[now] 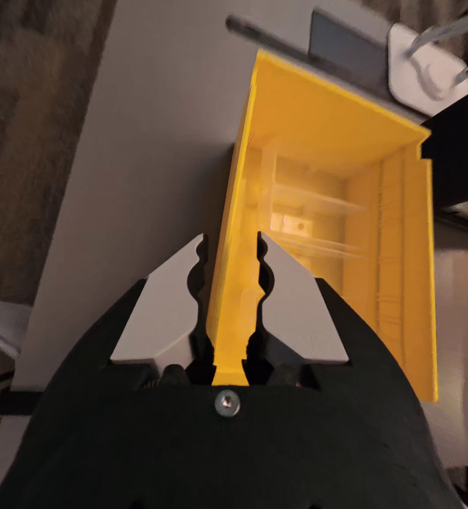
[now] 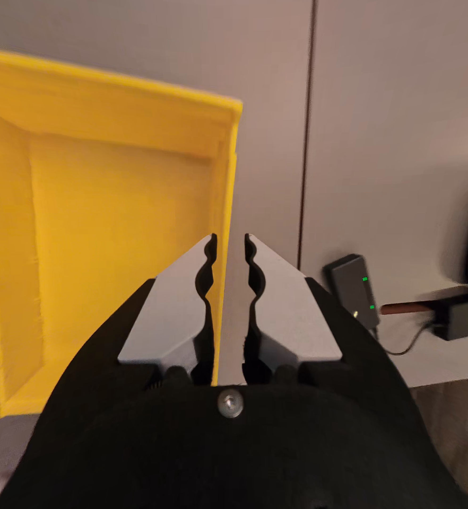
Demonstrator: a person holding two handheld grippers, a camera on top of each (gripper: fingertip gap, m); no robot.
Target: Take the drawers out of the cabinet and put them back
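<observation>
A yellow plastic drawer (image 1: 323,124) is tilted over a grey surface, its open inside facing the camera. My left gripper (image 1: 232,237) is closed on its left side wall, one finger outside and one inside. In the right wrist view the same drawer (image 2: 117,220) fills the left half. My right gripper (image 2: 230,237) straddles the drawer's right wall. The wall lies against the left finger, with a clear gap to the right finger. The cabinet is not in view.
A black shape (image 1: 459,143) sits at the drawer's far right corner. A white object (image 1: 420,68) and a dark flat device (image 1: 346,52) lie beyond the drawer. A dark box with green lights (image 2: 357,292) and a black box (image 2: 461,316) sit right. Wooden floor (image 1: 34,137) shows left. Spacing between my two grippers at the tips: around 95 centimetres.
</observation>
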